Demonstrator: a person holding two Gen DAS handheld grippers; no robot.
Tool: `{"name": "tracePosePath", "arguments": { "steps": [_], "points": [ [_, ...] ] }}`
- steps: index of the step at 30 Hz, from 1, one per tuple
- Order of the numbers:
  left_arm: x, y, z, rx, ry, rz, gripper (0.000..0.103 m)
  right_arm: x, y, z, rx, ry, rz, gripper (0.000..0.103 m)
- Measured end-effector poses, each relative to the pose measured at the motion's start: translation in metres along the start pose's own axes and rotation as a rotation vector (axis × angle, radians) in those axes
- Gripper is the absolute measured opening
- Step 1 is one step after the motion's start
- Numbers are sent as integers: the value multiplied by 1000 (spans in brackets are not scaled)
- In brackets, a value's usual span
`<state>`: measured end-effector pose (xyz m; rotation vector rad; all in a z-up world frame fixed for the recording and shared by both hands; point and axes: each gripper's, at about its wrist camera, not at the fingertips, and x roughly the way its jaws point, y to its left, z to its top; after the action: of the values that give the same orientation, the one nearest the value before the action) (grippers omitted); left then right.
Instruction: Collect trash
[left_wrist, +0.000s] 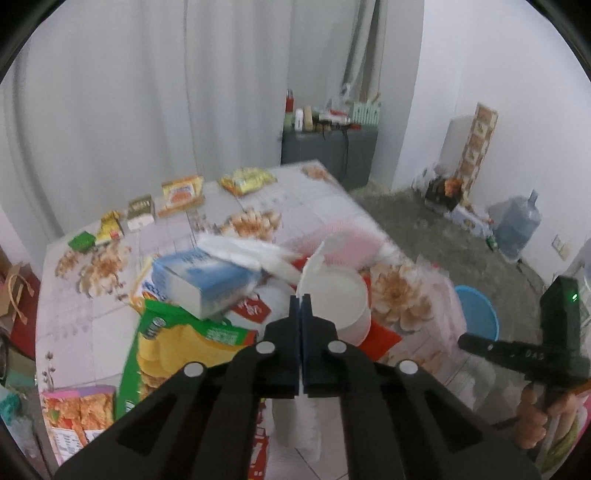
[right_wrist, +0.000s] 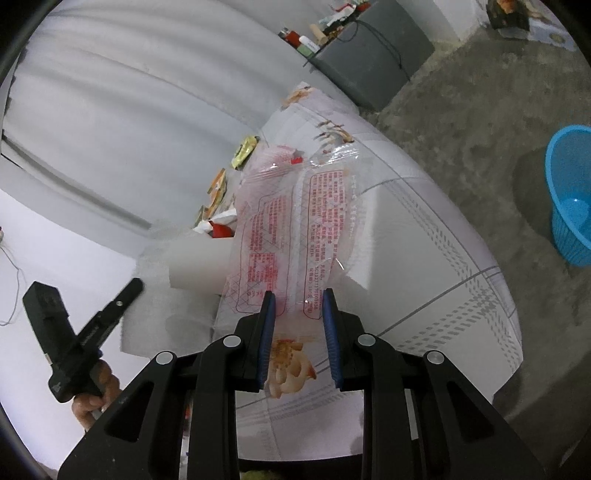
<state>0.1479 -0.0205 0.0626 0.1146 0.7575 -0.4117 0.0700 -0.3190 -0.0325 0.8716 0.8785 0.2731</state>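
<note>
In the left wrist view my left gripper (left_wrist: 301, 299) is shut on a thin white paper piece (left_wrist: 313, 266) that sticks up past its tips and hangs blurred below them. It hovers over a trash heap on the floral table (left_wrist: 288, 199): a white cup (left_wrist: 343, 295), a blue-and-white carton (left_wrist: 203, 284) and a green chip bag (left_wrist: 177, 354). In the right wrist view my right gripper (right_wrist: 297, 295) grips the bunched end of a clear plastic wrapper (right_wrist: 291, 218) with red print, which is raised over the table (right_wrist: 424, 236).
A blue plastic basket (right_wrist: 569, 206) stands on the floor right of the table, also in the left wrist view (left_wrist: 476, 314). Several snack packets (left_wrist: 181, 192) lie along the table's far edge. A grey cabinet (left_wrist: 328, 147) and a water jug (left_wrist: 517, 225) stand beyond.
</note>
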Motion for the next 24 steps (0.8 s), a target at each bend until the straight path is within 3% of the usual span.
{"name": "tracePosePath", "arguments": {
  "steps": [8,13,17,24],
  "points": [
    [-59,2,17,-17,-165,-35,0,-22,13,0,-30,-48,12,23],
    [-75,-20,32,-24,-198,-158,0,-46,11,3,-29,-111,-1,23],
    [-67,-58,44,-1,-176,-267,0,-78,-3,2,-7,-183,-44,23],
    [-14,-152,64,6,-20,-534,0,-132,-52,2,105,-304,-142,23]
  ]
}}
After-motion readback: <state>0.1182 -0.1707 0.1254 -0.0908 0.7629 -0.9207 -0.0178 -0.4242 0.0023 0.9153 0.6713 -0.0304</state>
